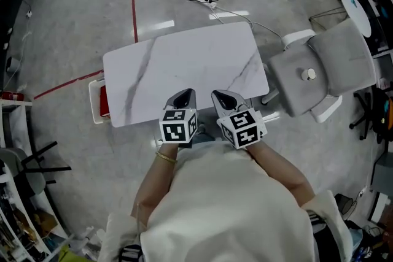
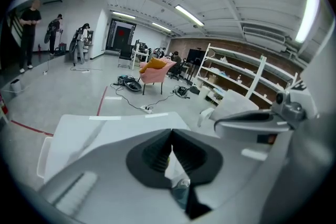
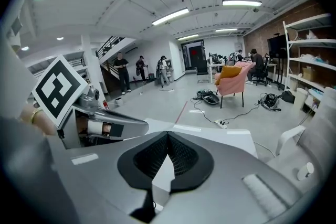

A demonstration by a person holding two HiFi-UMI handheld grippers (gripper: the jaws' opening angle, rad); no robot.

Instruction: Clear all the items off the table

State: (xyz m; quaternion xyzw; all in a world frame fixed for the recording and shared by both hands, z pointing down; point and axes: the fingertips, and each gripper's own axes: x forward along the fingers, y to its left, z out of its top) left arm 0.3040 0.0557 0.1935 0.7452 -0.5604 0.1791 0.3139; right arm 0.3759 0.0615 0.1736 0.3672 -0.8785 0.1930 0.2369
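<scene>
Both forearms reach out from a cream shirt toward 12 o'clock, side by side, tilted downward, a gold bracelet (image 1: 164,157) on the left wrist. The left gripper (image 1: 183,97) and the right gripper (image 1: 225,100) hover over the near edge of the table (image 1: 184,58), each with its jaws pressed together on nothing. The hands themselves are hidden under the marker cubes, and a bluish scrap seen through the gap below the left pads is too blurred to name. The table's white top carries grey veins. At its 9 o'clock edge a white tray (image 1: 93,102) with something red in it is mostly tucked under the top. At 3 o'clock stands a grey chair (image 1: 338,58), a small pale round thing (image 1: 311,74) on its seat. Beyond, at 12 o'clock, lie grey floor, a red tape line (image 1: 133,6) and a power strip (image 1: 207,0) with cables; farther off are a pink chair (image 2: 156,68), shelves (image 2: 236,76) and standing people (image 2: 29,34)
</scene>
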